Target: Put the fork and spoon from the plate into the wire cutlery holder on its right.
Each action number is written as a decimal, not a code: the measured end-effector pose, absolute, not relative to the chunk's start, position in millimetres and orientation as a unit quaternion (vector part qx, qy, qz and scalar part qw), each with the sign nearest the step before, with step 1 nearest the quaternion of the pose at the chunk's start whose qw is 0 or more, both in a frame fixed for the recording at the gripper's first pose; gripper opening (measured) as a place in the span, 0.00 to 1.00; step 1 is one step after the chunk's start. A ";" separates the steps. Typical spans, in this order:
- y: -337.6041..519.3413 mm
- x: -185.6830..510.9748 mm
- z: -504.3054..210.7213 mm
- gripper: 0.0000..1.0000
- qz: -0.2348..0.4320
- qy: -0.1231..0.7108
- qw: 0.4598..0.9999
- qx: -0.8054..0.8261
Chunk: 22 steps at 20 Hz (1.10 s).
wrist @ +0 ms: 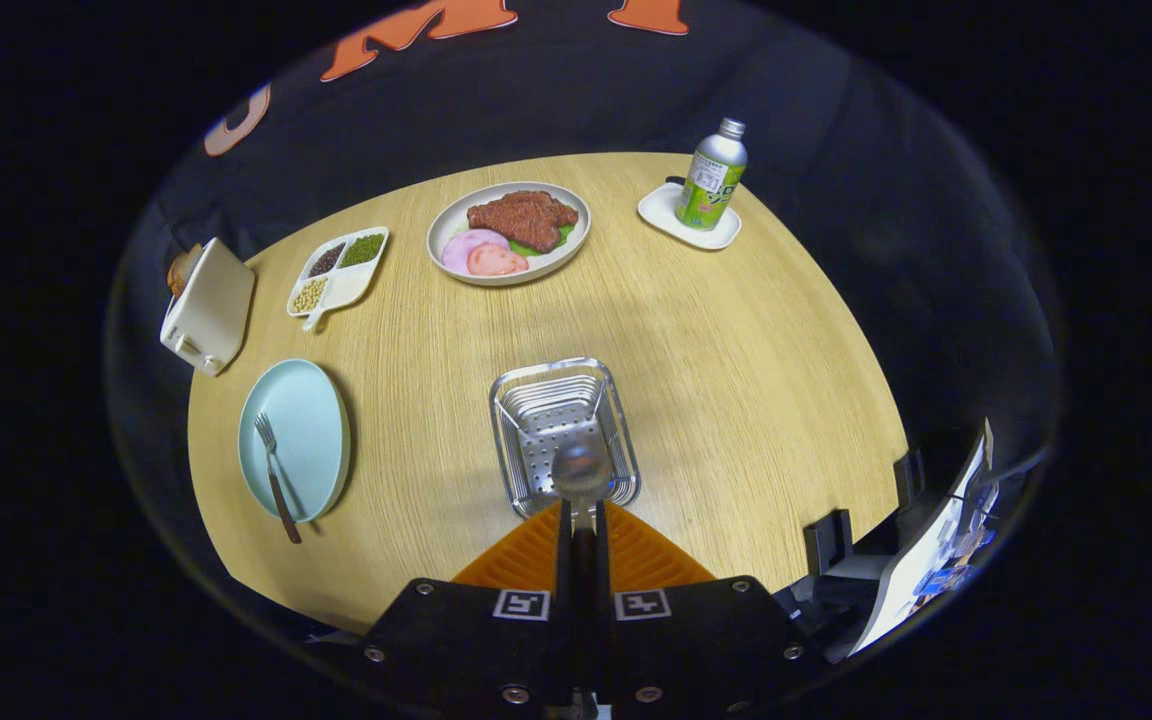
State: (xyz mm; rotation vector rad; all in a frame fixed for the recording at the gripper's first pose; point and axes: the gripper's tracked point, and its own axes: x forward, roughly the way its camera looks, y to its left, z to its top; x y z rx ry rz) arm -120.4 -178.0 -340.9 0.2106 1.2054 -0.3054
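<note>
Over wire cutlery holder [564,435] | claw [583,520] clamped on spoon [582,470] | fork [276,475] on plate [311,420], left

Staged dining booth: cloth wall [836,120], set table [736,360].

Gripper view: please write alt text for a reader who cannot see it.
The hand-held gripper is shut on a spoon, holding it over the wire holder. The fork lies on the blue plate to the holder's left.
</note>
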 end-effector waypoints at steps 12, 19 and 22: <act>-162.3 -6.8 -192.0 0.51 -0.084 0.294 0.943 0.128; -114.8 30.3 -89.8 0.80 -0.034 0.123 0.988 0.092; -90.5 36.7 -58.5 0.80 -0.017 0.056 0.996 0.059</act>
